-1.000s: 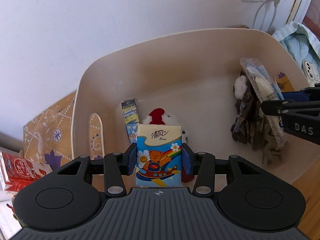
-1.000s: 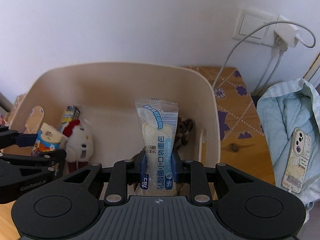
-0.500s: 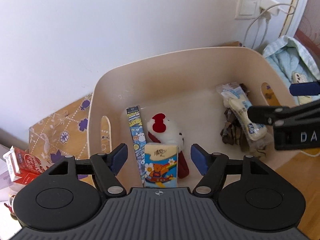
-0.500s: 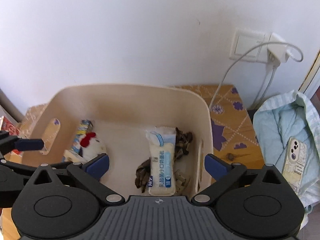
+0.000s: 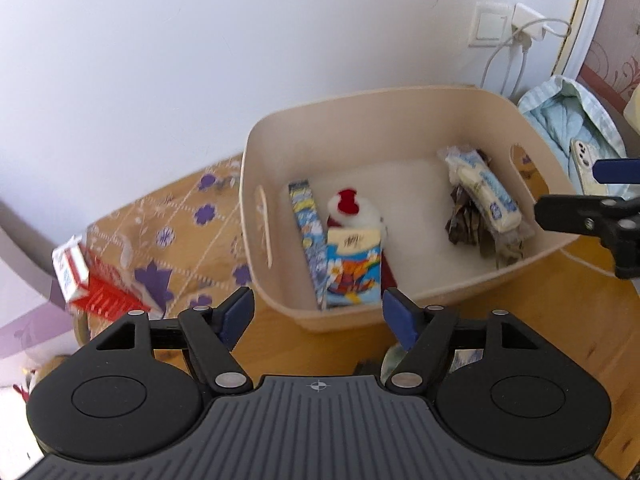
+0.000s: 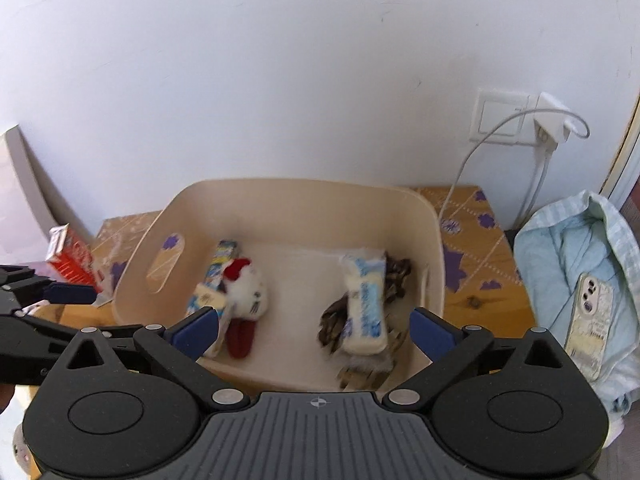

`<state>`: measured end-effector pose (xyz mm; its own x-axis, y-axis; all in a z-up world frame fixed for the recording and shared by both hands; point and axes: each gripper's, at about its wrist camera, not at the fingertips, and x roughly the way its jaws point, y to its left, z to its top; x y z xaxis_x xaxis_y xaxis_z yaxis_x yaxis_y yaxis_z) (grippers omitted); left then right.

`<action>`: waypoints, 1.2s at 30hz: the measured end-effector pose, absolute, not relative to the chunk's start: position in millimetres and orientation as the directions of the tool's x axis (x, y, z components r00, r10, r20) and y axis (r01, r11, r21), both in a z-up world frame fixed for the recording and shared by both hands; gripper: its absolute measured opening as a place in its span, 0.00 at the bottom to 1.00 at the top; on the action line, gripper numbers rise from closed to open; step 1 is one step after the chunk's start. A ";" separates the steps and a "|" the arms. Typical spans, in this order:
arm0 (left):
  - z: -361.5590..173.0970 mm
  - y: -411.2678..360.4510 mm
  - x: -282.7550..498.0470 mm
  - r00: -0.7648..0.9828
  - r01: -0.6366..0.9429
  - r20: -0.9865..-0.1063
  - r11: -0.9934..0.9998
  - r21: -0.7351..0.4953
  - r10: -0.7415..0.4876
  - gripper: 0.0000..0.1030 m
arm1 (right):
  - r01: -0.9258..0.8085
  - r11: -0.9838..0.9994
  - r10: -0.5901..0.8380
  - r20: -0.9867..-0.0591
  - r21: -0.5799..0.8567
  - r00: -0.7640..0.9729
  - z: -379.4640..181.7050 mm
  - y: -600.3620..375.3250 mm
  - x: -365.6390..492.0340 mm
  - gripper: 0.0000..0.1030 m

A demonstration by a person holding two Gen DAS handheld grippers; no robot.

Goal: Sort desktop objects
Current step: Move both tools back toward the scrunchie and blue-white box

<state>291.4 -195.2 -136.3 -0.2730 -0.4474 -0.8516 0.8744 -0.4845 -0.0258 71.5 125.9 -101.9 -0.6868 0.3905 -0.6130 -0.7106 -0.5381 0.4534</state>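
The left tool (image 5: 316, 314) stood with its blue pads spread and nothing between them, above the near edge of the wooden table (image 5: 560, 320); a second before it had pinched the cartoon tissue pack upright between those pads. That tissue pack (image 5: 352, 266) now lay flat on the floor of the cream storage bin (image 5: 400, 108), at its left end, just beside a long blue snack stick (image 5: 308, 232) and partly over the white plush toy with the red hat (image 5: 354, 212). The right tool (image 6: 316, 332) was likewise spread as wide as it went and empty, where a second earlier it had gripped the wrapped bread bun. The bread bun (image 6: 364, 304) now lay in the right end of the bin, on top of a pile of dark brown wrappers (image 6: 396, 272). In both views the bin appeared smaller and farther than before, with more of the table and wall showing around it; both tools had drawn back and up from it.

Left of the bin, a red and white carton (image 5: 80, 280) rested on the patterned brown cloth (image 5: 180, 232). To the right, a phone (image 6: 592, 320) lay on a pale blue garment (image 6: 568, 248). On the wall behind, a white charger (image 6: 552, 120) sat plugged in beside a switch (image 6: 500, 116).
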 end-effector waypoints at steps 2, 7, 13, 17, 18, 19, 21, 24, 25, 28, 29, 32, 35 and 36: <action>-142.4 -188.7 295.4 -0.267 0.874 -0.859 -0.485 -0.025 -0.437 0.71 | -0.706 -0.543 0.380 -0.618 0.454 -0.689 -105.7 115.6 70.6 1.00; -160.3 -171.6 295.5 -0.277 0.870 -0.877 -0.490 -0.055 -0.394 0.71 | -0.699 -0.560 0.322 -0.661 0.445 -0.678 -125.3 94.9 60.0 1.00; -183.1 -152.1 288.2 -0.288 0.880 -0.896 -0.462 -0.109 -0.338 0.71 | -0.710 -0.594 0.306 -0.709 0.379 -0.635 -150.5 75.2 45.0 1.00; -198.1 -148.1 288.5 -0.282 0.906 -0.913 -0.394 -0.152 -0.296 0.70 | -0.701 -0.604 0.264 -0.734 0.380 -0.626 -165.0 73.2 40.2 1.00; -201.6 -146.8 289.8 -0.286 0.912 -0.913 -0.375 -0.167 -0.289 0.70 | -0.696 -0.606 0.248 -0.739 0.386 -0.626 -169.9 73.8 39.2 1.00; -203.8 -146.4 290.9 -0.292 0.915 -0.912 -0.360 -0.179 -0.287 0.70 | -0.692 -0.607 0.235 -0.744 0.390 -0.626 -174.4 73.5 38.5 1.00; -207.5 -146.7 293.2 -0.302 0.921 -0.912 -0.331 -0.205 -0.276 0.70 | -0.682 -0.611 0.205 -0.751 0.403 -0.627 -181.5 74.9 37.0 1.00; -207.7 -150.1 300.4 -0.322 0.931 -0.905 -0.266 -0.249 -0.279 0.70 | -0.672 -0.612 0.184 -0.751 0.418 -0.634 -190.2 76.6 38.7 1.00; -207.1 -152.3 302.8 -0.332 0.932 -0.902 -0.245 -0.269 -0.275 0.70 | -0.671 -0.614 0.183 -0.752 0.415 -0.633 -192.3 76.4 38.9 1.00; -207.2 -159.9 308.6 -0.373 0.925 -0.894 -0.177 -0.337 -0.247 0.70 | -0.669 -0.625 0.185 -0.757 0.401 -0.627 -196.6 76.8 39.6 1.00; -207.6 -161.5 309.3 -0.385 0.921 -0.891 -0.161 -0.355 -0.241 0.70 | -0.667 -0.627 0.182 -0.757 0.402 -0.628 -198.1 76.8 39.1 1.00; -209.2 -164.2 307.0 -0.408 0.912 -0.887 -0.138 -0.386 -0.218 0.70 | -0.657 -0.631 0.172 -0.752 0.412 -0.636 -201.3 77.4 37.2 1.00; -209.7 -162.5 300.1 -0.410 0.912 -0.884 -0.138 -0.387 -0.225 0.70 | -0.652 -0.631 0.160 -0.752 0.420 -0.639 -204.4 78.2 31.5 1.00; -209.4 -162.2 297.4 -0.410 0.912 -0.883 -0.131 -0.390 -0.227 0.70 | -0.649 -0.632 0.154 -0.751 0.424 -0.642 -205.2 78.0 29.9 1.00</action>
<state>297.4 -162.2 -209.4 -0.4103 -0.2268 -0.8833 0.9115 -0.1307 -0.3899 29.9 78.0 -205.2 -0.6417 0.1545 -0.7513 -0.6485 -0.6322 0.4239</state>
